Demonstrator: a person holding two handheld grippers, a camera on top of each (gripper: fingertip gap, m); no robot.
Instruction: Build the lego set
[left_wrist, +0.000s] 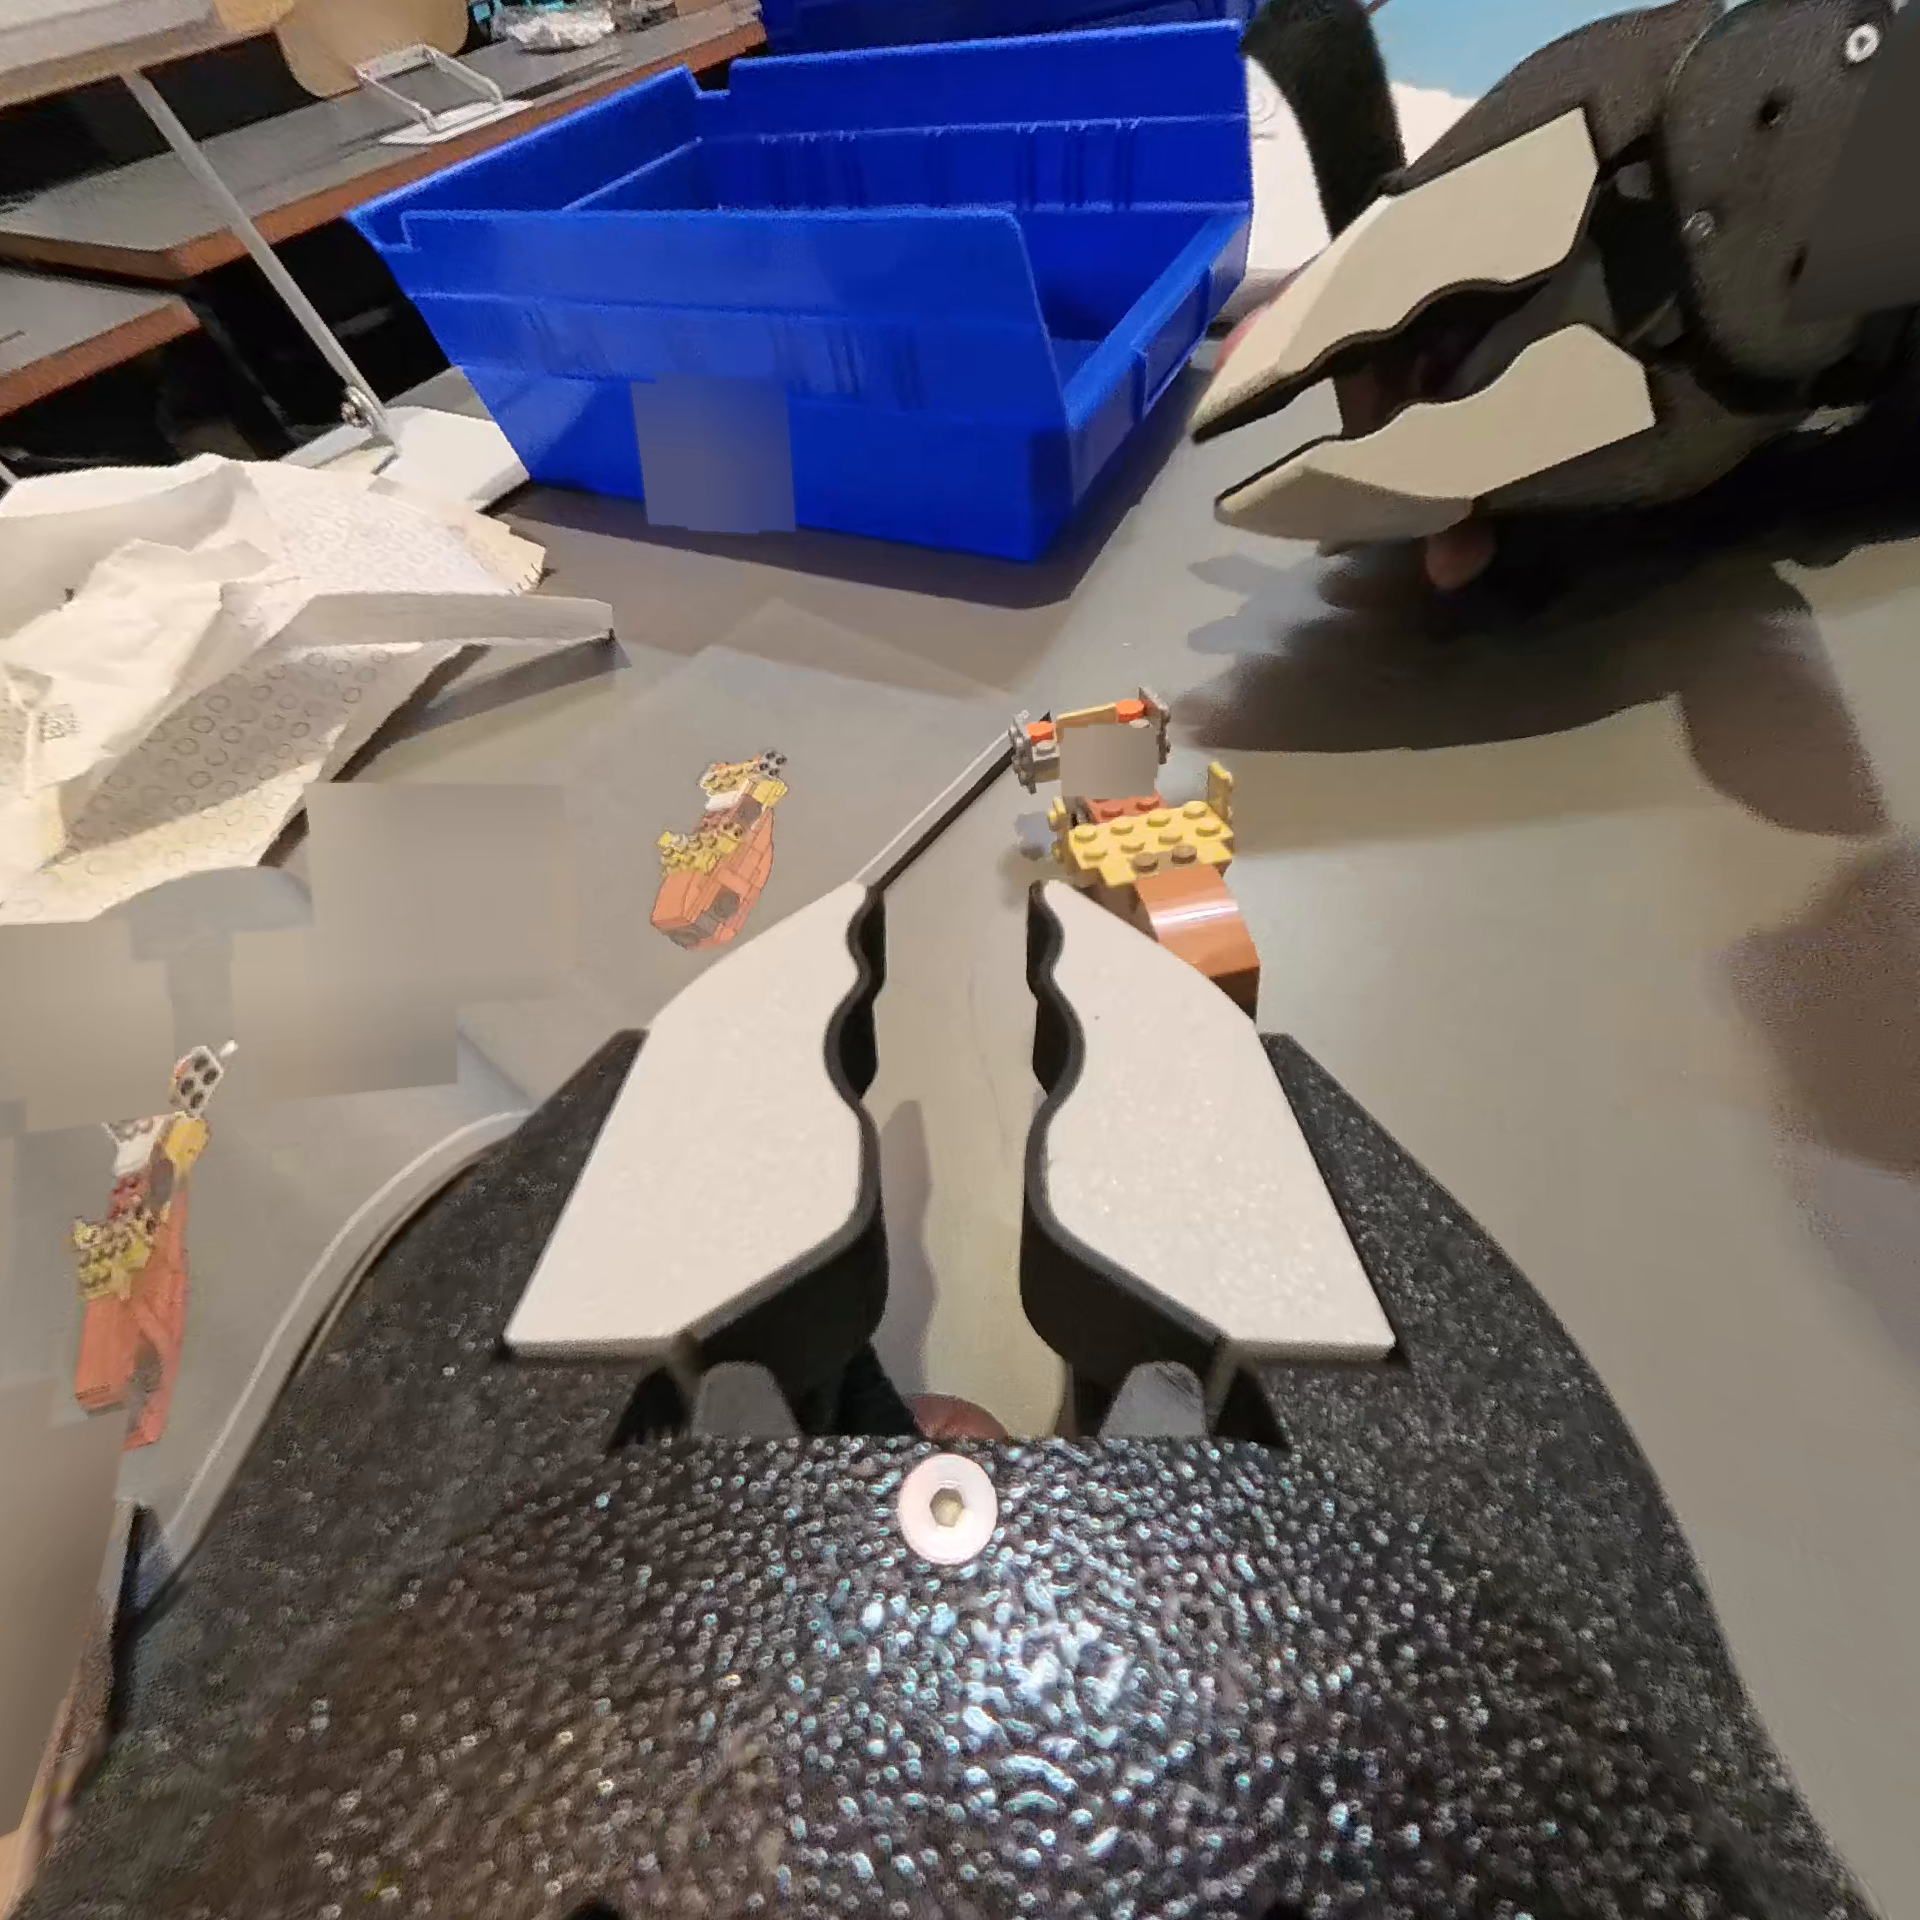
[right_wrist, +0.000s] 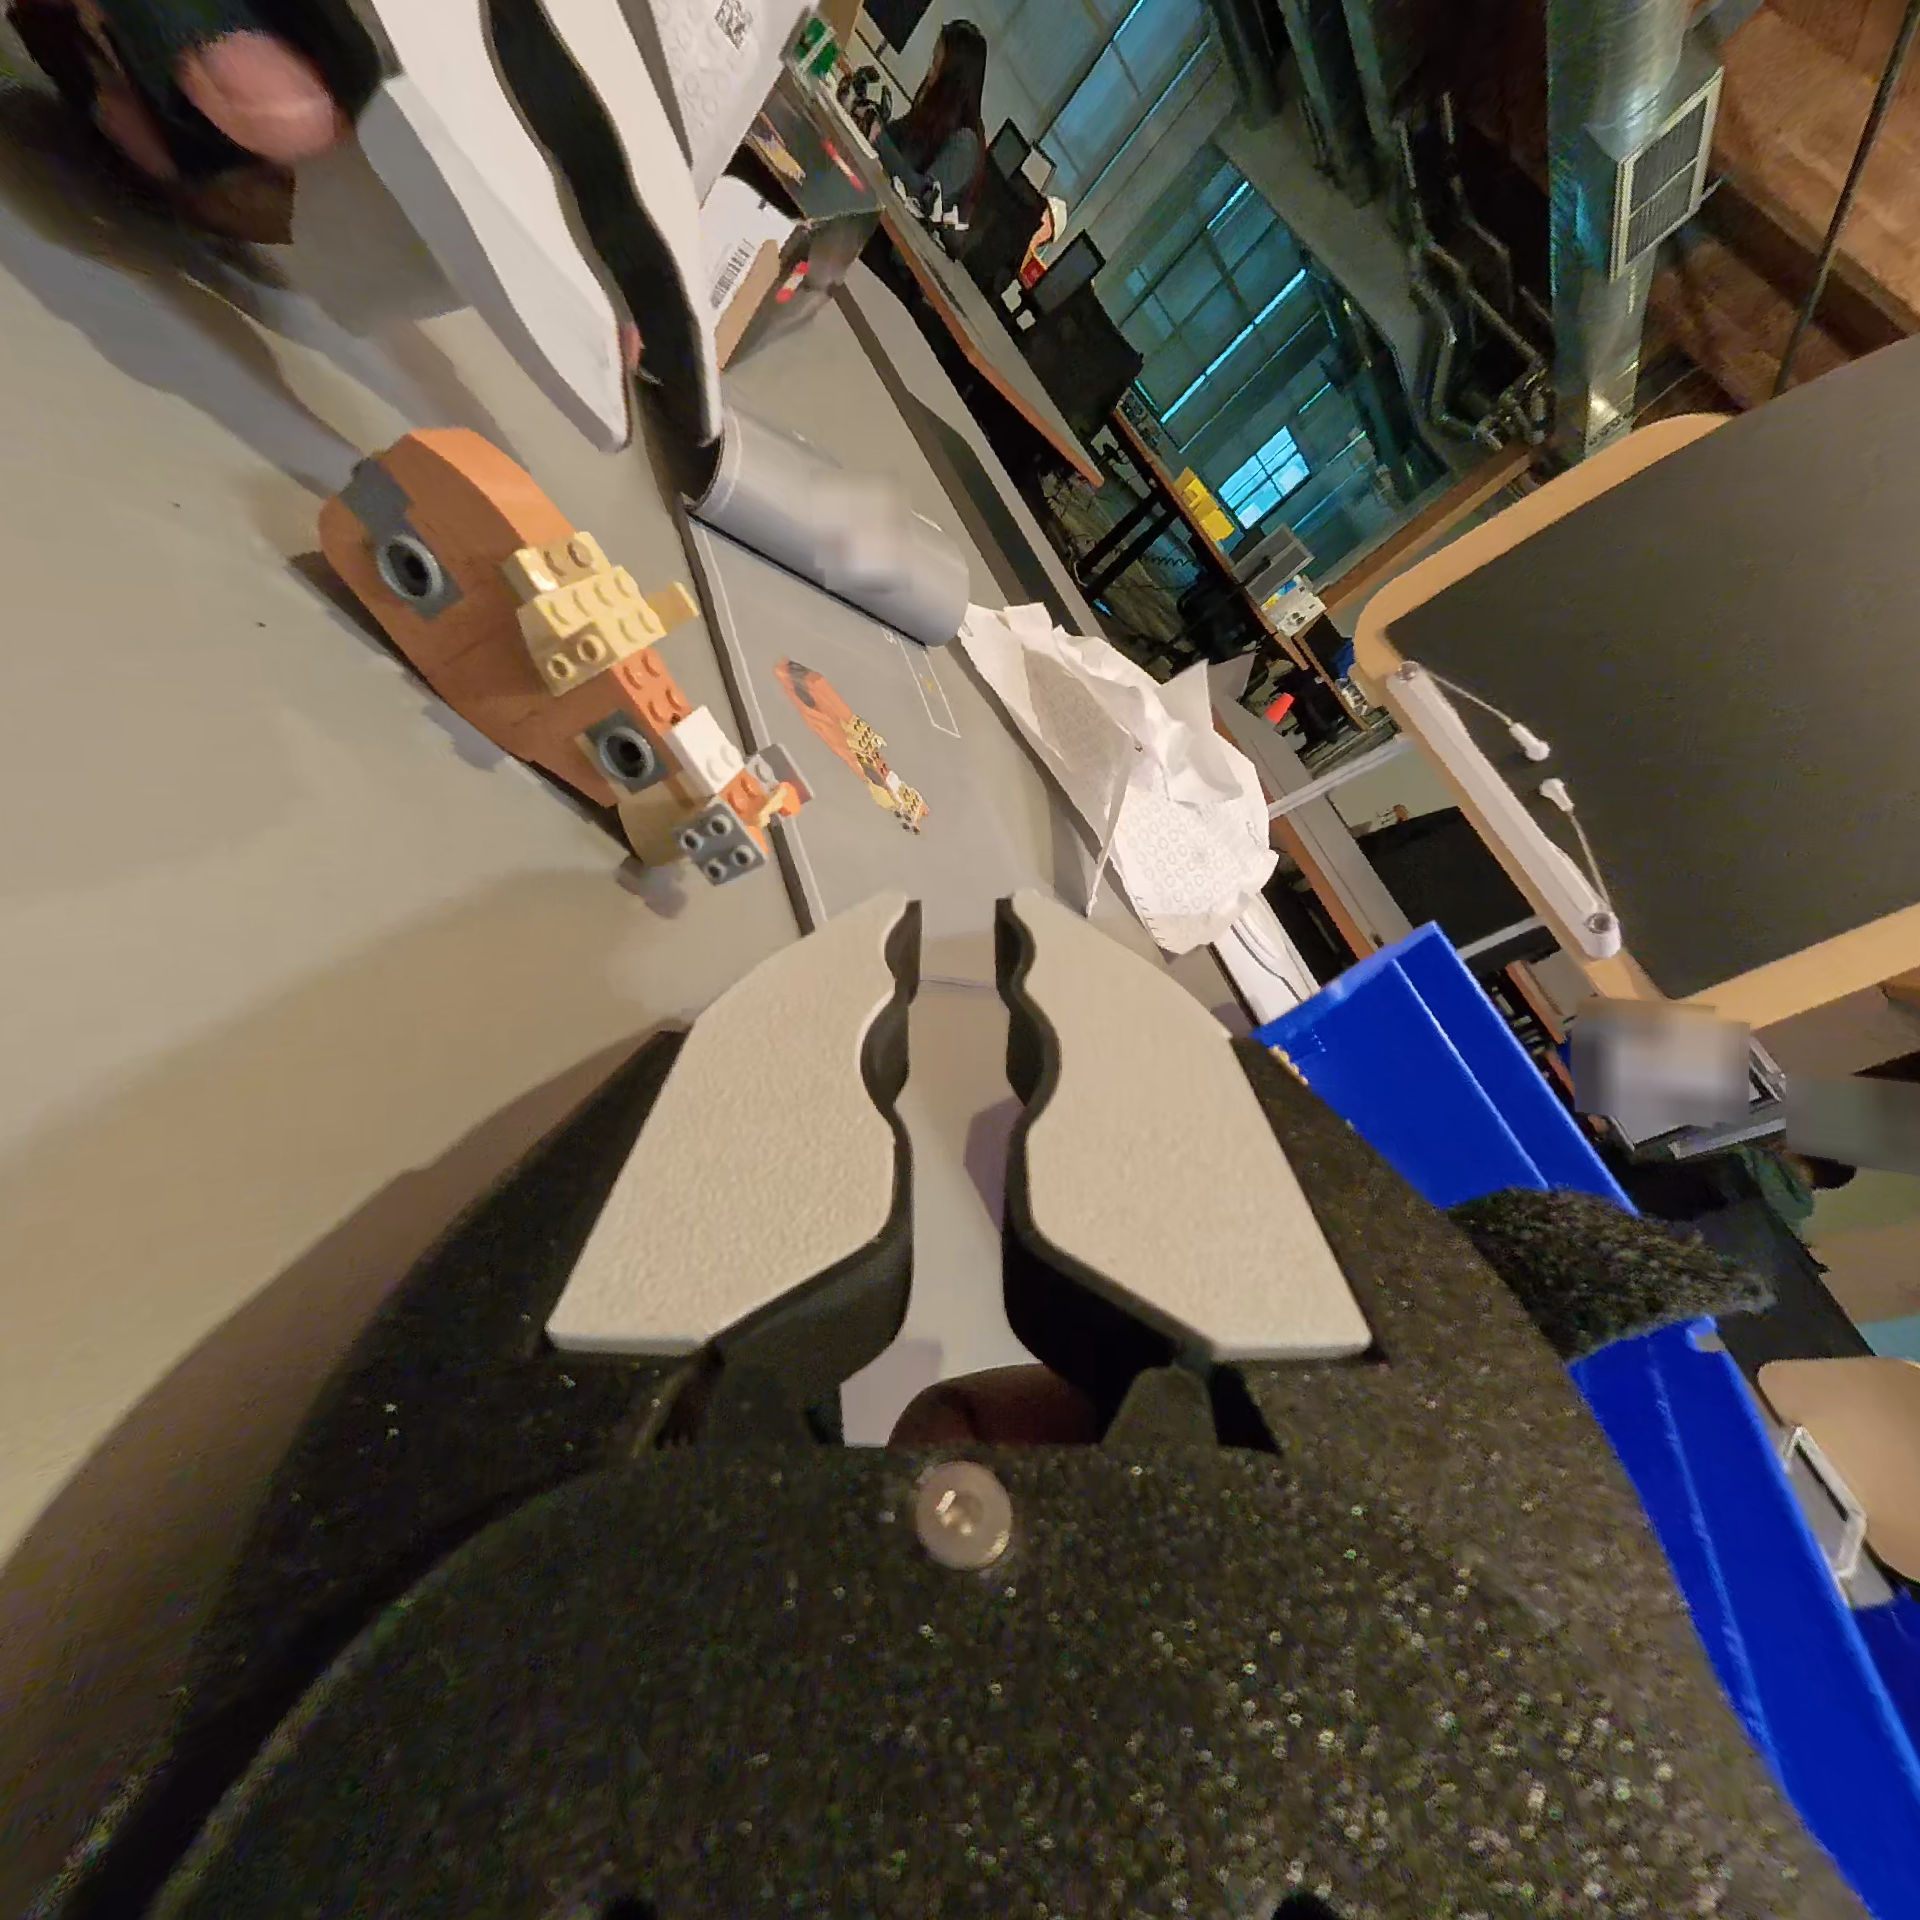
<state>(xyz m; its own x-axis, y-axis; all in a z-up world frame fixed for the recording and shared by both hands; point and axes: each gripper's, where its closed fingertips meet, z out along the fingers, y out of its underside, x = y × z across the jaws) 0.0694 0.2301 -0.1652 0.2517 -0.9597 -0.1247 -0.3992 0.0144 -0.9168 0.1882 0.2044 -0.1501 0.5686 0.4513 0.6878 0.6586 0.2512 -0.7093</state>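
Observation:
A partly built lego model (left_wrist: 1143, 831) of orange-brown, tan and grey bricks stands on the grey table, just beyond and right of my left gripper (left_wrist: 951, 904). That gripper is open and empty, its right finger close to the model's brown curved piece. In the right wrist view the model (right_wrist: 540, 644) lies to the upper left. My right gripper (right_wrist: 956, 914) is open and empty, apart from the model. It also shows in the left wrist view (left_wrist: 1226, 457) at the upper right, above the table. The left gripper's fingers (right_wrist: 520, 260) show at the top left of the right wrist view.
A blue plastic bin (left_wrist: 831, 312) stands at the back; its wall (right_wrist: 1455, 1091) is beside my right gripper. Crumpled white paper bags (left_wrist: 208, 623) lie at the left. An open instruction booklet (left_wrist: 717, 852) with model pictures lies flat under my left gripper. The gap from one gripper's tips to the other's is roughly 12 cm.

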